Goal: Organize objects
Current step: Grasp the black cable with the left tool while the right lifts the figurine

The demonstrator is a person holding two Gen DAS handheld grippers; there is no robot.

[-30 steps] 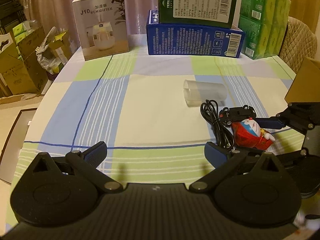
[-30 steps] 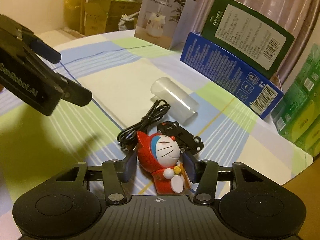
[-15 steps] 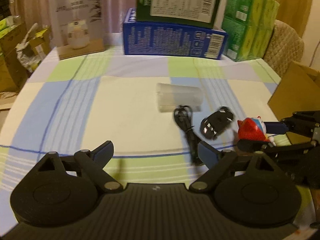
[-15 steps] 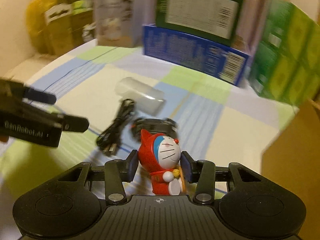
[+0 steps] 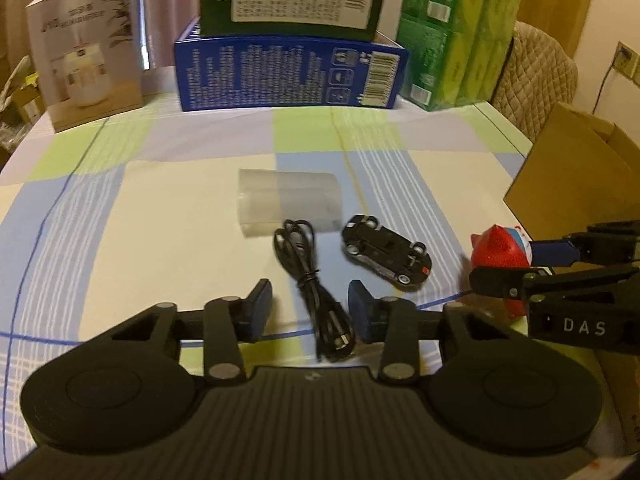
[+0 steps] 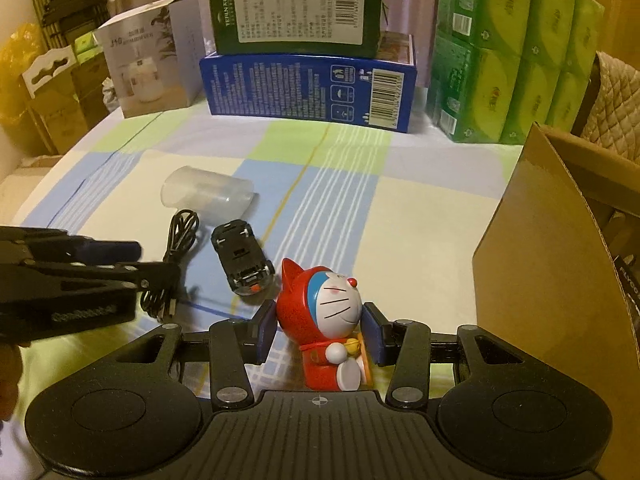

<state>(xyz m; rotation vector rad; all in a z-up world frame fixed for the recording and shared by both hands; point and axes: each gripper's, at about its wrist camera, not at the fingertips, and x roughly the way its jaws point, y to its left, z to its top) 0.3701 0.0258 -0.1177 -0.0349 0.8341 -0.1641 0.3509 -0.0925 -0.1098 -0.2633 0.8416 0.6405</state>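
Two grippers: right gripper [image 6: 318, 334] pinches red-hooded cat figurine [image 6: 326, 316] above checked tablecloth [image 6: 420, 216], near brown cardboard box [image 6: 532, 248]. Left gripper [image 5: 310, 314], fingers spread, straddles black coiled cable [image 5: 312, 280].

My table [image 5: 160, 208] wears a checked cloth; curtains [image 5: 168, 8] hang at twelve o'clock, a quilted chair [image 5: 536, 80] at two.

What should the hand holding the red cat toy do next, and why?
Probably carry it sideways toward the open cardboard box. The right gripper is shut on the red cat toy, and the box stands just to its right, while the toy car and cable lie loose on the table.
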